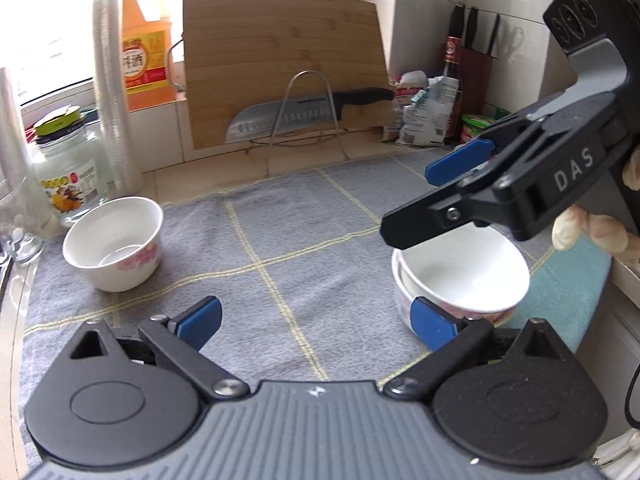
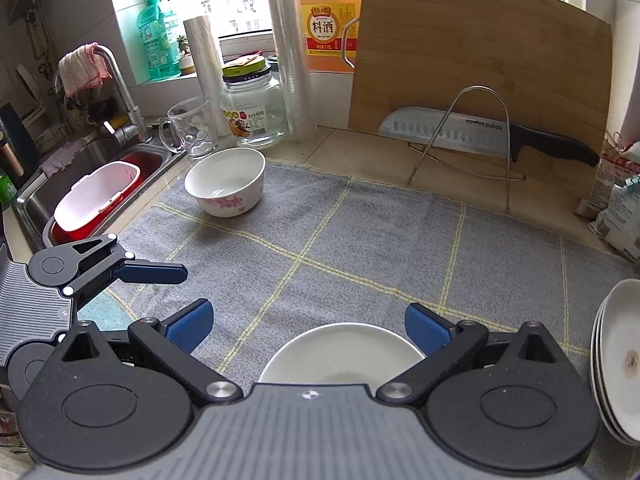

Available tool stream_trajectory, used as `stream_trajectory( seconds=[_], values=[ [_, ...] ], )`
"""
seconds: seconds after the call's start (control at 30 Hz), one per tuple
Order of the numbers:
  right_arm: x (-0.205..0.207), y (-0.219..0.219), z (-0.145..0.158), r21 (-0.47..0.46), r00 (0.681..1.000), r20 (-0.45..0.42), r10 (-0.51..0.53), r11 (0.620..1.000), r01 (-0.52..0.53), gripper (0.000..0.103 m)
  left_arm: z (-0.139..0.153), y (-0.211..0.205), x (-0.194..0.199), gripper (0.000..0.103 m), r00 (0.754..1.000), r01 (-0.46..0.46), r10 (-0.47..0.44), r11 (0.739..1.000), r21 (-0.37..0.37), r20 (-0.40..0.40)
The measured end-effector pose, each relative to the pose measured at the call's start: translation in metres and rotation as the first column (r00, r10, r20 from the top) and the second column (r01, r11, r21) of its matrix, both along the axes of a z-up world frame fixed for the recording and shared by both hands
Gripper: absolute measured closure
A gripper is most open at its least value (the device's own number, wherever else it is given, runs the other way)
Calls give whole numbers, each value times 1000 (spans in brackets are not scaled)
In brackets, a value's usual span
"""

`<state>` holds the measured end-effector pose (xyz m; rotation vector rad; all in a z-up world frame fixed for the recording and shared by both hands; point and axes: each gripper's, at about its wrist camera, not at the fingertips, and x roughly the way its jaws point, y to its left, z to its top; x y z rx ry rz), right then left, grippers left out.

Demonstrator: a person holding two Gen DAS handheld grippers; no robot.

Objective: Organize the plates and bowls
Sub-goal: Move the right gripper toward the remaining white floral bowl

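Your nested white bowls [image 1: 460, 280], glossy ceramic with pink flowers, sit at four o'clock on the grey checked towel [image 1: 280, 232], while a matching single bowl [image 1: 114, 244] rests at nine o'clock. Your left gripper [image 1: 316, 324] tilts downward with jaws spread wide and empty. Your right gripper [image 2: 308, 328] likewise gapes wide just above the stack, gripping nothing; smooth stacked plates [image 2: 620, 360] sit at three o'clock.

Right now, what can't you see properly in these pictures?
- Stacked bowls, left wrist view: right gripper covers the rim; how many are nested is unclear.
- Plates, right wrist view: cut off by the edge.
- Knife block, left wrist view: too small and blurry.
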<state>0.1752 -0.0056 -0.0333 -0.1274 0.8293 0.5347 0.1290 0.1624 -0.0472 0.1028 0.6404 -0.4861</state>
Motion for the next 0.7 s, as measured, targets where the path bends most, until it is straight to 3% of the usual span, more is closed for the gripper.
stream_trajectory(
  seconds=[0.33,0.7],
  values=[
    [26,50,10,-7,994,28,103,995,-102,0,-6,58,25,3,980,-201,201,980,-4,5],
    [68,103,16,-49,982,53,183,982,-180,0,-13,81,51,3,971,-237,236,971,15,25]
  ],
)
